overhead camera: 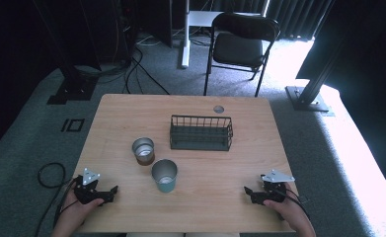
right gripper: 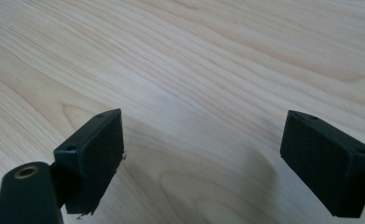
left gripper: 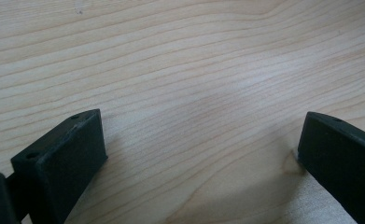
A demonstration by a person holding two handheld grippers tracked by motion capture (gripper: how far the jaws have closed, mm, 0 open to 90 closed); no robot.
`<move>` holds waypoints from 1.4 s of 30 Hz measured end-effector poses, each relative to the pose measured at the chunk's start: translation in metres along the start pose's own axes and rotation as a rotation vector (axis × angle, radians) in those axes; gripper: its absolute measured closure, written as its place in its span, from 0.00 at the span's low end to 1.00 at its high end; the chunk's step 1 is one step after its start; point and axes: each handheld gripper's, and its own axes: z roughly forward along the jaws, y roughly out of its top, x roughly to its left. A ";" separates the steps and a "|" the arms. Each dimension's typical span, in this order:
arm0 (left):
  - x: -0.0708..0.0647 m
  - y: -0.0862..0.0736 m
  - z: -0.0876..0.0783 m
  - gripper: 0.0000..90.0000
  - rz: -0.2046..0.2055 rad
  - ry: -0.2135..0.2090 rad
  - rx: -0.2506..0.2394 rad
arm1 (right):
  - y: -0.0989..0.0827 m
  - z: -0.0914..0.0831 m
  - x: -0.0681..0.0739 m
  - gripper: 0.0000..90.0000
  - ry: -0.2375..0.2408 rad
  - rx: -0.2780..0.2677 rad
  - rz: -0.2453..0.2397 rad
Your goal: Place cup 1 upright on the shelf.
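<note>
Grey carpet surrounds a pale wooden table (overhead camera: 131, 108), with a black folding chair (overhead camera: 240, 42) beyond its far edge at twelve o'clock. Near the table's middle stand two open metal cups: a teal cup (overhead camera: 165, 175) closest to the person, and a brown-banded cup (overhead camera: 143, 150) just beside it at about ten o'clock. A dark wire basket (overhead camera: 201, 132) sits empty at about two o'clock from the teal cup, near but apart.

At the near edge, the left gripper (overhead camera: 112, 189) rests at about eight o'clock from the cups, the right gripper (overhead camera: 248, 190) at about four o'clock, each well apart from them. In the two gripper views, both pairs of jaws are spread wide over bare wood grain, holding nothing.

Judging by this, the work has not begun: both hands wait at rest. The likely next move calls for the left gripper, the nearer one, to travel toward the teal cup and straddle its wall or rim before closing.
</note>
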 end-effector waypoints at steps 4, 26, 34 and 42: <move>0.000 0.000 0.000 0.02 0.000 0.000 0.000 | 0.007 0.004 0.005 0.15 0.021 -0.002 -0.021; 0.000 0.000 0.000 0.02 0.000 0.000 0.000 | 0.031 0.026 0.038 0.14 0.137 -0.023 -0.099; 0.000 0.000 0.000 0.02 0.000 0.000 0.000 | 0.041 0.033 0.049 0.14 0.159 -0.039 -0.114; 0.000 0.000 0.000 0.02 0.000 0.000 0.000 | 0.053 0.039 0.061 0.15 0.187 -0.056 -0.145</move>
